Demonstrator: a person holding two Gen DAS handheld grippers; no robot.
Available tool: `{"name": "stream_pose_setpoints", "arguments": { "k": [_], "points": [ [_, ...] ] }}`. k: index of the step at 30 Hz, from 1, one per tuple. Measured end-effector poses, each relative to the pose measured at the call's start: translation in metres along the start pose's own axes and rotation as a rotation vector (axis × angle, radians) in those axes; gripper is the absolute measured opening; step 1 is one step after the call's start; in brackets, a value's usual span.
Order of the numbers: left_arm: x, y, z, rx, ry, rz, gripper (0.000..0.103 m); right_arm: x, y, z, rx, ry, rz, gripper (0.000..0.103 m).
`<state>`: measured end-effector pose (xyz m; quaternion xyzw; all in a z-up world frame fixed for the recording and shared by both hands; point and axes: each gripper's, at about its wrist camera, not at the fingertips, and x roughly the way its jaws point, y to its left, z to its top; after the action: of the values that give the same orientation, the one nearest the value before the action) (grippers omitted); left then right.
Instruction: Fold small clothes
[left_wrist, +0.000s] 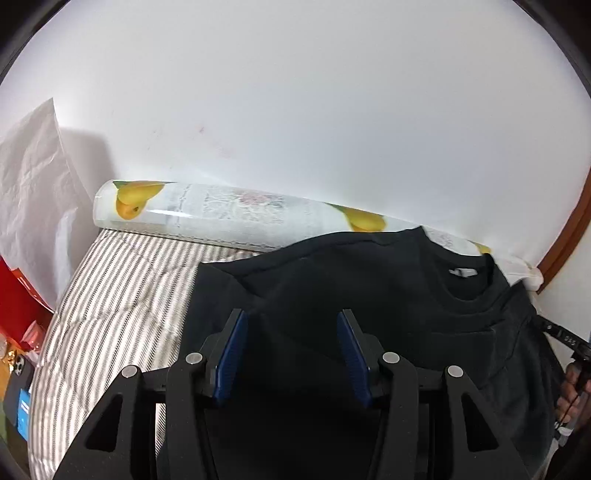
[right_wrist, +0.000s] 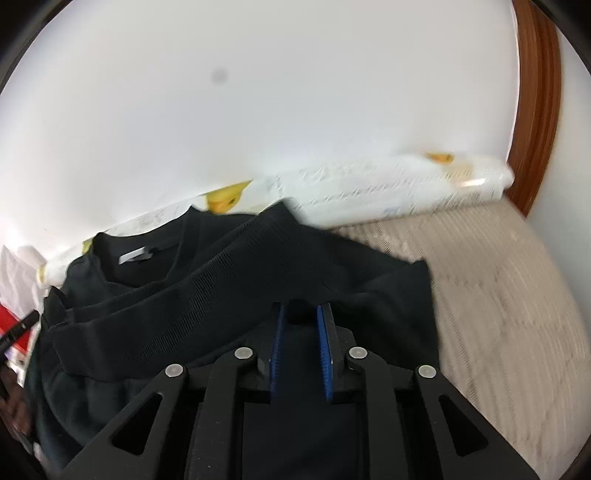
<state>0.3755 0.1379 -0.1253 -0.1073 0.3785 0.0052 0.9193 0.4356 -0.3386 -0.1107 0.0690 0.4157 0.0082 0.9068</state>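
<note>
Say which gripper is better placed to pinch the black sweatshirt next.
Right, probably: the right gripper has a bump of the black sweatshirt at the tips of its narrow jaws, while the left gripper stands wide open above flat fabric.

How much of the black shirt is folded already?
Partly. The black shirt lies on the striped bedcover with its bottom band already brought up near the collar. The left gripper is open above the cloth; whether the right gripper still pinches any cannot be told. The sides still look unfolded.
</note>
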Motion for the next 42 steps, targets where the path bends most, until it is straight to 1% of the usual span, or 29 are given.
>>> {"name": "stream_pose_setpoints", "arguments": {
  "k": [1, 3, 6, 10, 11, 12, 14, 15, 16, 17, 18, 19, 20, 23, 25, 26, 28, 30, 31, 32, 35, 37, 42],
  "points": [
    [0.004, 0.003, 0.0, 0.002, 0.006, 0.004, 0.048, -0.001, -0.005, 0.002, -0.01, -0.012, -0.009, 0.021],
    [0.011, 0.003, 0.002, 0.011, 0.019, 0.01, 0.048, 0.0, -0.013, 0.003, -0.009, -0.023, -0.014, 0.028],
    [0.023, -0.002, 0.005, 0.05, 0.034, 0.012, 0.047, 0.009, -0.029, 0.007, 0.024, -0.001, 0.002, 0.037],
    [0.032, -0.011, 0.007, 0.095, 0.038, 0.036, 0.042, 0.025, -0.03, 0.011, 0.018, 0.036, -0.004, 0.041],
    [0.033, -0.013, 0.008, 0.099, 0.038, 0.041, 0.039, 0.03, -0.029, 0.013, 0.01, 0.048, -0.003, 0.042],
    [0.035, -0.013, 0.008, 0.102, 0.041, 0.046, 0.033, 0.033, -0.027, 0.012, 0.006, 0.054, -0.003, 0.042],
    [0.036, -0.014, 0.008, 0.093, 0.039, 0.055, 0.024, 0.039, -0.024, 0.014, -0.01, 0.069, -0.015, 0.042],
    [0.036, -0.013, 0.008, 0.084, 0.036, 0.05, 0.019, 0.042, -0.022, 0.014, -0.02, 0.075, -0.025, 0.04],
    [0.034, -0.011, 0.009, 0.075, 0.03, 0.042, 0.016, 0.043, -0.019, 0.014, -0.031, 0.073, -0.028, 0.035],
    [0.032, -0.009, 0.009, 0.066, 0.02, 0.031, 0.013, 0.043, -0.017, 0.014, -0.042, 0.071, -0.016, 0.019],
    [0.03, -0.008, 0.008, 0.061, 0.008, 0.025, 0.011, 0.041, -0.014, 0.013, -0.063, 0.065, 0.0, 0.009],
    [0.025, -0.006, 0.009, 0.056, -0.01, 0.027, 0.011, 0.039, -0.011, 0.012, -0.077, 0.049, -0.012, 0.006],
    [0.022, -0.004, 0.009, 0.053, -0.028, 0.029, 0.01, 0.036, -0.01, 0.012, -0.081, 0.03, -0.016, 0.006],
    [0.003, 0.009, 0.013, 0.019, -0.103, 0.033, 0.01, 0.007, -0.021, 0.017, -0.023, -0.103, 0.016, 0.005],
    [0.0, 0.02, 0.015, -0.023, -0.116, 0.007, 0.01, -0.004, -0.032, 0.022, 0.036, -0.157, 0.025, 0.005],
    [0.001, 0.024, 0.015, -0.039, -0.118, 0.007, 0.01, -0.006, -0.038, 0.024, 0.068, -0.177, 0.022, 0.005],
    [0.008, 0.023, 0.014, -0.036, -0.107, 0.021, 0.01, 0.001, -0.038, 0.025, 0.065, -0.166, 0.002, 0.005],
    [0.018, 0.021, 0.011, -0.022, -0.073, 0.043, 0.01, 0.023, -0.03, 0.018, 0.026, -0.107, -0.068, 0.005],
    [0.022, 0.02, 0.009, -0.019, -0.058, 0.053, 0.01, 0.029, -0.027, 0.016, 0.02, -0.082, -0.08, 0.005],
    [0.026, 0.019, 0.009, -0.022, -0.048, 0.053, 0.01, 0.04, -0.028, 0.016, 0.022, -0.032, -0.085, 0.005],
    [0.03, 0.024, 0.006, -0.041, -0.026, 0.038, 0.011, 0.044, -0.041, 0.015, 0.064, -0.004, -0.047, 0.005],
    [0.033, 0.025, 0.005, -0.05, -0.005, 0.043, 0.013, 0.049, -0.043, 0.014, 0.069, 0.019, -0.041, 0.006],
    [0.037, 0.023, 0.002, -0.042, 0.012, 0.066, 0.016, 0.052, -0.037, 0.013, 0.045, 0.027, -0.064, 0.007]
  ]
}}
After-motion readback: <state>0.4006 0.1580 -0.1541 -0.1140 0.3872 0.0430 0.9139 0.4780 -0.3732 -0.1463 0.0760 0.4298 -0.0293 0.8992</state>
